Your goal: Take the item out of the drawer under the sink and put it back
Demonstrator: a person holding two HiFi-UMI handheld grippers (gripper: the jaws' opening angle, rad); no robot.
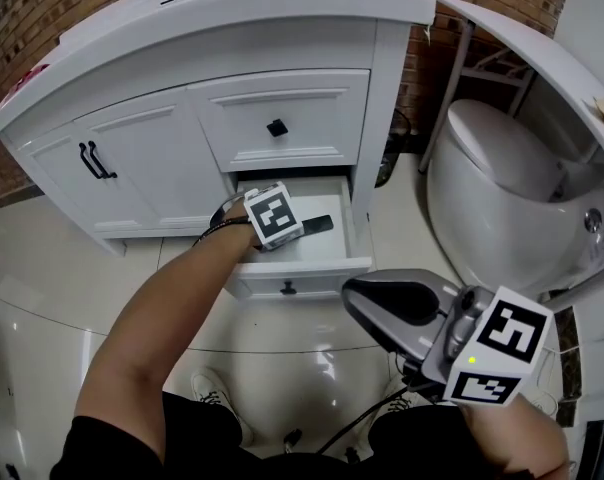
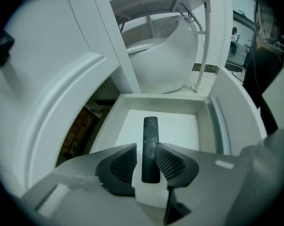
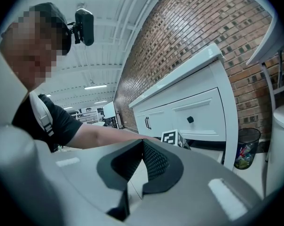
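The open drawer [image 1: 300, 264] can be entered from above and from its front; only its back end sits under the shut upper drawer [image 1: 282, 118]. Inside, the left gripper [image 2: 150, 166] fills the near middle, its jaws either side of the remote [image 2: 150, 145] with a thin gap showing on the left. Beyond and to the right of the remote the drawer's floor is bare, hemmed in by the side walls. Right of the drawer lies open floor [image 1: 402, 218], then the toilet [image 1: 502, 198]. The right gripper [image 1: 350, 293], jaws together, is held near the drawer's front right corner.
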